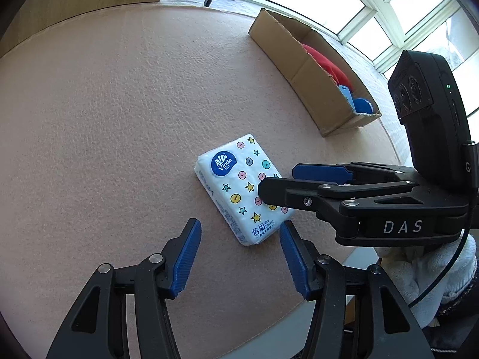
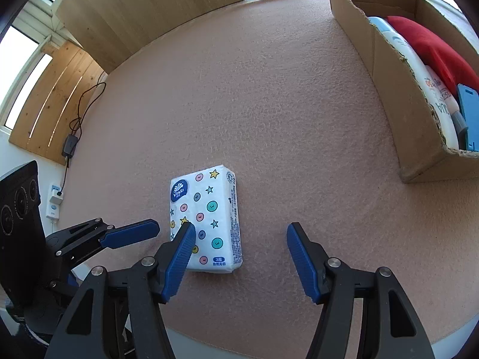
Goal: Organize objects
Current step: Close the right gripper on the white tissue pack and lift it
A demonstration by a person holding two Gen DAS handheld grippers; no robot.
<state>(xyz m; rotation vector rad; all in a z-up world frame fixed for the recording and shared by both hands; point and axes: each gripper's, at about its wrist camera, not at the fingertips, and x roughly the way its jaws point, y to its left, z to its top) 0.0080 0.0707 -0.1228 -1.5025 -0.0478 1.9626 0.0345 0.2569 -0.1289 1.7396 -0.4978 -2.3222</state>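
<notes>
A white Vinda tissue pack [image 1: 239, 185] [image 2: 206, 218] printed with stars and dots lies flat on the pinkish felt table top [image 1: 119, 119]. My left gripper [image 1: 241, 226] is open, and the pack's near corner sits between its blue fingertips without touching them. My right gripper [image 2: 241, 227] is open too; its left finger overlaps the pack's lower left part, and the right finger stands well off to the side. In the left wrist view the right gripper [image 1: 278, 181] reaches in from the right, above the pack. A blue pad [image 2: 131, 233] of the left gripper shows beside the pack.
An open cardboard box [image 1: 299, 68] [image 2: 389, 83] stands at the table's right, holding a red cloth [image 2: 431, 48], a white bottle [image 2: 431, 95] and blue items. Wooden boards [image 2: 134, 9] and a cable with an adapter [image 2: 70, 145] lie beyond the far left edge. A white-gloved hand [image 1: 431, 275] holds the right gripper.
</notes>
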